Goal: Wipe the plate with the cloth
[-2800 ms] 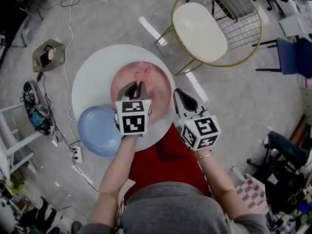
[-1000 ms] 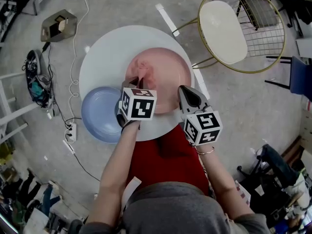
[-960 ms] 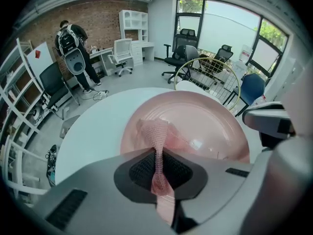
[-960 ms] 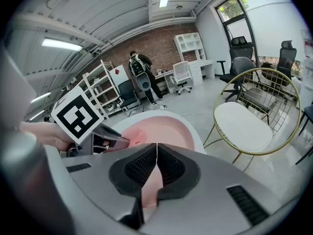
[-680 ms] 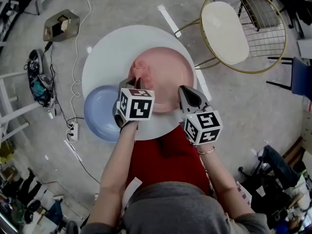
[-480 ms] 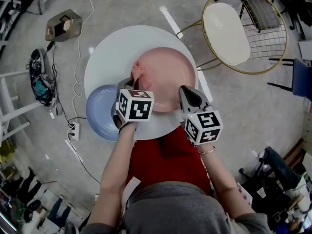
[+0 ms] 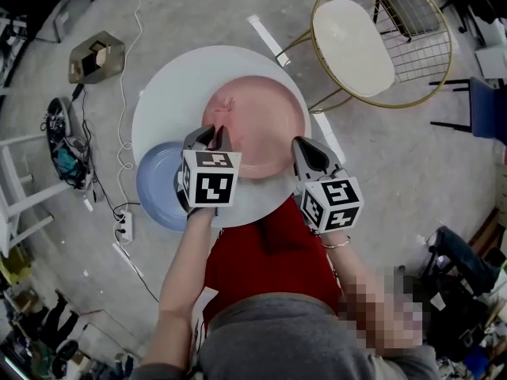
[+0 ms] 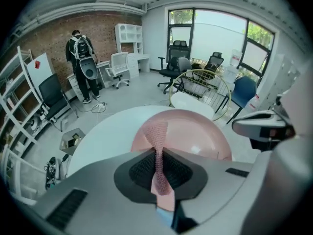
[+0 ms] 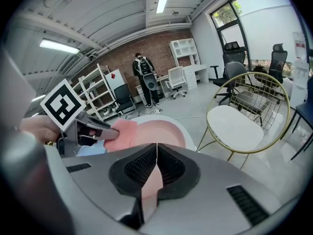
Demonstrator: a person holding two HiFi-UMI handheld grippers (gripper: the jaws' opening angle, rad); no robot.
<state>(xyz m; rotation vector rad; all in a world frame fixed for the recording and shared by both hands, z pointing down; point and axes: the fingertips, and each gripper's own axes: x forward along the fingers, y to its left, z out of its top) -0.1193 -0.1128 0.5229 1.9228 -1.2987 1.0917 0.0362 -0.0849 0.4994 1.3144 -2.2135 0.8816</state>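
A pink plate (image 7: 265, 133) lies in the middle of a white round table (image 7: 174, 85). My left gripper (image 7: 215, 135) is shut on a pink cloth (image 7: 224, 107), which rests bunched on the left part of the plate. In the left gripper view the cloth (image 8: 157, 131) runs from the closed jaws out over the plate (image 8: 200, 131). My right gripper (image 7: 306, 150) sits at the plate's near right rim, jaws shut on that rim (image 9: 155, 131). The right gripper view also shows the left gripper (image 9: 95, 130) and the cloth (image 9: 121, 131).
A blue plate (image 7: 158, 192) lies at the table's near left, partly over its edge. A gold wire chair (image 7: 356, 38) with a white seat stands right of the table. Cables and a power strip (image 7: 123, 228) lie on the floor at left. A person (image 8: 80, 62) stands far back.
The left gripper has dragged the cloth from the plate's middle towards its left side. The right gripper has stayed at the plate's right rim.
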